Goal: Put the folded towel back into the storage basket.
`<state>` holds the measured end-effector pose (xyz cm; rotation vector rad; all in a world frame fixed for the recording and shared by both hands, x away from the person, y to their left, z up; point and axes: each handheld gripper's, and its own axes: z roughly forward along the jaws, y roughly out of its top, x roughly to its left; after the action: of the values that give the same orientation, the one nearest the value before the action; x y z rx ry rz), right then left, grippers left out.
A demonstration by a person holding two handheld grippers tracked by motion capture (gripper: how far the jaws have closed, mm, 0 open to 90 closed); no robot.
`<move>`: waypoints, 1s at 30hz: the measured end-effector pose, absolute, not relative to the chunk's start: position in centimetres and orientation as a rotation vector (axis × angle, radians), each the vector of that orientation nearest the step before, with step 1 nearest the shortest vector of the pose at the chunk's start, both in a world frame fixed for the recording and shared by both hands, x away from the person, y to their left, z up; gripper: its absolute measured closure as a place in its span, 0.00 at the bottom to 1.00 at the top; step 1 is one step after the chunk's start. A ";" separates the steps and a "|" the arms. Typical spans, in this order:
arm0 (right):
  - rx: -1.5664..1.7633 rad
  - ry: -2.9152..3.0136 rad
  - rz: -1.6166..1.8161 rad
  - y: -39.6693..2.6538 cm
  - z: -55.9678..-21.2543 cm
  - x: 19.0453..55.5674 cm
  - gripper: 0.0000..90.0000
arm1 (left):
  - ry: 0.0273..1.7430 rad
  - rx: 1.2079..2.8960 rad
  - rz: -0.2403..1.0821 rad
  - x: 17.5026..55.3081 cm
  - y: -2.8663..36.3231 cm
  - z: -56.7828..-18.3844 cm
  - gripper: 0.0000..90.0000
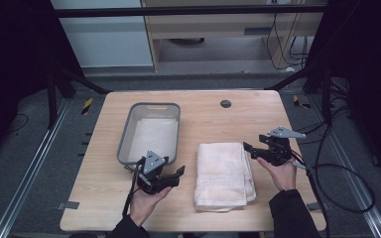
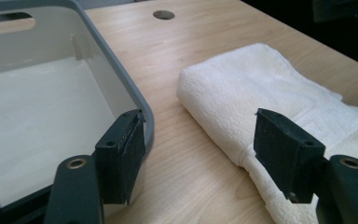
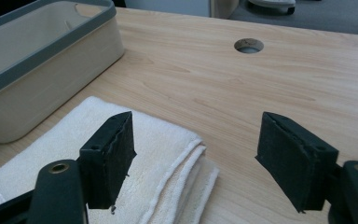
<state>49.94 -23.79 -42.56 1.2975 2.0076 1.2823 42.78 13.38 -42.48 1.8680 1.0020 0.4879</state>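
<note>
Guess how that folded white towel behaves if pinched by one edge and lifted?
Probably floppy: the towel is soft terry cloth folded in layers, so a one-edge pinch would likely let it sag and unfold. Looks light. Its nubby surface likely grips the pads, so slipping seems unlikely.

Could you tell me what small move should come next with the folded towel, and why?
Probably bring both tongs in onto the towel: the left tongs and right tongs flank its two long sides, open and holding nothing, with the bin waiting beside it.
</note>
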 end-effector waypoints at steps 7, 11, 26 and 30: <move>1.307 2.032 1.253 -23.5 -43.4 50.1 0.32 | 0.982 1.918 0.457 42.5 12.0 -43.6 0.37; 1.312 2.067 1.240 -23.3 -44.0 50.2 0.32 | 0.980 1.933 0.441 42.6 11.4 -44.0 0.37; 1.305 2.151 1.163 -22.2 -45.6 50.6 0.30 | 0.942 2.019 0.409 42.8 8.8 -45.7 0.36; 1.331 2.143 1.184 -22.4 -46.0 50.6 0.31 | 0.935 2.040 0.402 42.9 8.2 -46.3 0.36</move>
<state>50.63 -22.39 -46.04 1.3315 2.1432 1.1838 42.95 8.24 -46.26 2.0401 0.9346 0.4023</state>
